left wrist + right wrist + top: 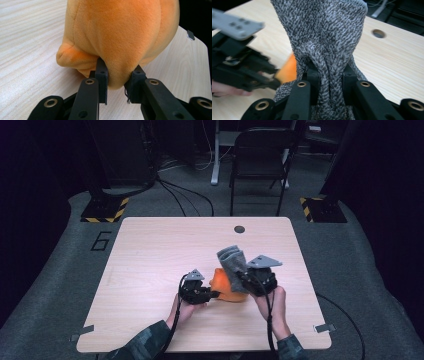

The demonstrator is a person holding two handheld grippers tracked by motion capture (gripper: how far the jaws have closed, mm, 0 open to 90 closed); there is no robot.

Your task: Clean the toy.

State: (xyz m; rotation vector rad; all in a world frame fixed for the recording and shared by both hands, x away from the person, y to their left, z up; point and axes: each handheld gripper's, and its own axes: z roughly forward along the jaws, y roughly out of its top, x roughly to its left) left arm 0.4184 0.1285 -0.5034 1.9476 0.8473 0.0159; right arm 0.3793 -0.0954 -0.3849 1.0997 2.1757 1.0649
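Left tool (117,86) pinching orange plush (120,37), right tool (329,85) pinching grey sock (324,32), mid-table (150,250).

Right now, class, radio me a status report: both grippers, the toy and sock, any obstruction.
Left gripper shut on orange plush toy. Right gripper shut on grey sock, lifted above table. Nothing in the way.

The left gripper (212,294) pinches the orange plush toy (227,287) on the tabletop (150,255). Just beside it, the right gripper (242,276) holds up a grey sock (232,260).
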